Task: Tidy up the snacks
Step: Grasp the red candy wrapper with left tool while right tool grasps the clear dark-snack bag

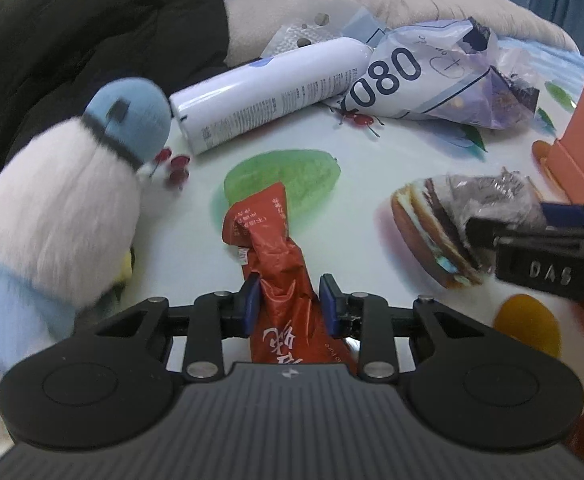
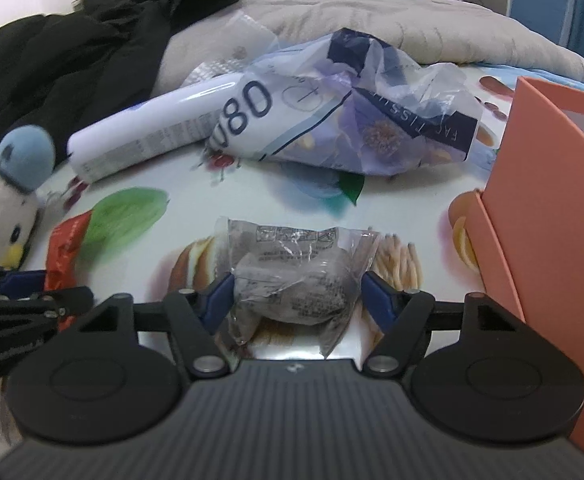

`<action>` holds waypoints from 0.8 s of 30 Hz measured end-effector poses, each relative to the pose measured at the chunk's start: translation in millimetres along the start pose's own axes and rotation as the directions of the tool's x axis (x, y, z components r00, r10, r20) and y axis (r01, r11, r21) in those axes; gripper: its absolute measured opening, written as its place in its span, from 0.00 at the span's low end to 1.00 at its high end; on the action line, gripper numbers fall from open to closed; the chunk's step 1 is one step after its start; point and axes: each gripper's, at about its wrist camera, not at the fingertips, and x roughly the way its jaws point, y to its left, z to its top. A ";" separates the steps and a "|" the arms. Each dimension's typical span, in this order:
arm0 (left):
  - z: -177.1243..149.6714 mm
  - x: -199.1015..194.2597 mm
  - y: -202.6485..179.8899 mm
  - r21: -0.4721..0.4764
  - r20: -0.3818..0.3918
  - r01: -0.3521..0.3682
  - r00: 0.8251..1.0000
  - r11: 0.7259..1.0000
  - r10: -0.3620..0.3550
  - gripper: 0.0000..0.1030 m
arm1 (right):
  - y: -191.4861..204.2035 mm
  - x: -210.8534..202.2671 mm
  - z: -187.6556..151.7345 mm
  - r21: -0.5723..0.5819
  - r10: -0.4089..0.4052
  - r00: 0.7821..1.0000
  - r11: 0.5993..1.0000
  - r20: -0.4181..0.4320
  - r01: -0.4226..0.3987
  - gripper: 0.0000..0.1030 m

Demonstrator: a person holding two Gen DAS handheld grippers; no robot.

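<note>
A bed spread with a white, fruit-and-food printed cloth [image 1: 372, 184] carries everything, with a grey quilt [image 2: 372, 12] and black clothing [image 1: 72, 40] heaped at the back.

At the left, the left gripper [image 1: 290, 302] has its blue fingers [image 1: 252, 300] pressed into the waist of a crumpled red foil snack sachet [image 1: 272, 248] lying on the cloth; it looks light, soft and slick, so a hold at the pinched middle seems surest. A white and blue plush penguin [image 1: 72, 220] crowds that side, just beside the fingers.

To the right, the right gripper [image 2: 296, 294] brackets a clear, wrinkled plastic snack packet with a dark lump inside [image 2: 292, 280]; its fingers touch the film's sides, though whether they truly squeeze I cannot tell. The film should be slippery, the contents perhaps crushable.

Beyond lie a white cylindrical spray can [image 1: 268, 92] and a crumpled blue-printed tissue bag [image 2: 352, 120]. An orange cardboard box [image 2: 552, 200] stands at the far right, close enough to catch a swinging arm.
</note>
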 end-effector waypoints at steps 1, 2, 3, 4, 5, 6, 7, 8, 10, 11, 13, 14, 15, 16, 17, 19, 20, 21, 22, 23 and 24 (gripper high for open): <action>-4.3 -3.9 -0.7 -0.018 -0.001 0.002 1.000 1.000 -0.002 0.35 | 0.7 -2.5 -2.8 -0.006 0.004 1.000 1.000 -0.001 -0.004 0.69; -9.1 -8.4 -1.6 -0.037 0.000 0.002 1.000 0.999 -0.002 0.35 | 1.2 -5.9 -6.5 -0.013 0.008 1.000 1.000 -0.002 -0.008 0.69; -14.3 -12.7 -2.7 -0.052 0.005 0.003 1.000 0.999 -0.003 0.35 | 2.0 -9.8 -10.7 -0.021 0.012 1.000 1.000 -0.003 -0.012 0.69; -19.5 -16.6 -3.9 -0.065 0.009 0.000 1.000 0.998 0.000 0.35 | 2.4 -13.6 -14.5 -0.024 0.020 1.000 1.000 -0.005 -0.021 0.69; -25.4 -21.0 -5.7 -0.080 0.016 -0.007 1.000 0.997 0.009 0.35 | 2.5 -18.2 -19.0 -0.024 0.035 0.999 0.999 -0.005 -0.035 0.69; -31.1 -25.1 -7.7 -0.094 0.023 -0.013 1.000 0.996 0.015 0.34 | 3.0 -22.7 -24.4 -0.033 0.049 0.999 0.998 -0.003 -0.049 0.69; -36.9 -29.0 -9.8 -0.109 0.027 -0.018 0.999 0.994 0.021 0.34 | 3.7 -26.6 -29.1 -0.047 0.059 0.998 0.997 0.000 -0.059 0.69; -43.7 -34.3 -12.6 -0.128 0.034 -0.020 0.999 0.992 0.024 0.34 | 3.4 -31.3 -34.2 -0.057 0.072 0.997 0.996 0.005 -0.072 0.69; -54.9 -43.8 -16.1 -0.156 0.038 -0.009 0.999 0.988 0.015 0.34 | 1.0 -41.6 -43.5 -0.073 0.103 0.995 0.992 0.014 -0.102 0.69; -61.1 -50.5 -17.8 -0.180 0.041 -0.004 0.999 0.984 0.012 0.34 | 0.1 -46.4 -47.6 -0.084 0.112 0.994 0.990 0.018 -0.110 0.69; -72.2 -63.7 -18.8 -0.224 0.051 0.009 0.999 0.975 0.002 0.34 | -1.2 -57.8 -57.5 -0.113 0.130 0.991 0.986 0.027 -0.126 0.68; -76.7 -69.8 -20.3 -0.237 0.053 0.018 0.999 0.971 -0.005 0.34 | -1.5 -63.9 -62.1 -0.128 0.137 0.990 0.983 0.026 -0.133 0.65; -80.9 -76.9 -22.5 -0.246 0.054 0.021 0.999 0.969 -0.008 0.34 | -1.8 -71.4 -66.9 -0.144 0.147 0.989 0.979 0.026 -0.141 0.64; -85.4 -85.5 -25.2 -0.254 0.057 0.016 0.998 0.967 -0.002 0.34 | -1.9 -78.7 -70.7 -0.159 0.151 0.988 0.977 0.027 -0.145 0.64; -90.2 -95.3 -28.0 -0.261 0.061 0.016 0.998 0.965 -0.001 0.34 | -3.1 -87.7 -74.6 -0.167 0.157 0.987 0.974 0.025 -0.151 0.64; -99.7 -116.1 -32.6 -0.285 0.064 0.020 0.998 0.958 -0.002 0.34 | -7.0 -101.2 -81.1 -0.161 0.168 0.986 0.973 0.008 -0.165 0.61; -104.4 -125.1 -34.8 -0.295 0.064 0.025 0.998 0.955 -0.007 0.34 | -8.6 -107.2 -85.0 -0.163 0.163 0.987 0.973 -0.003 -0.162 0.61; -109.2 -133.0 -38.5 -0.295 0.060 0.028 0.998 0.955 -0.010 0.34 | -10.4 -111.4 -87.9 -0.164 0.162 0.987 0.973 -0.010 -0.161 0.58; -113.6 -140.2 -43.1 -0.294 0.054 0.023 0.999 0.956 -0.008 0.34 | -12.4 -116.9 -91.6 -0.164 0.166 0.986 0.972 -0.021 -0.168 0.55; -119.5 -148.1 -48.5 -0.291 0.047 0.023 0.999 0.956 -0.010 0.34 | -14.5 -121.5 -95.3 -0.164 0.171 0.985 0.971 -0.030 -0.174 0.54; -123.6 -154.0 -52.1 -0.288 0.045 0.030 0.999 0.957 -0.018 0.34 | -16.2 -127.1 -99.3 -0.165 0.175 0.984 0.970 -0.037 -0.178 0.53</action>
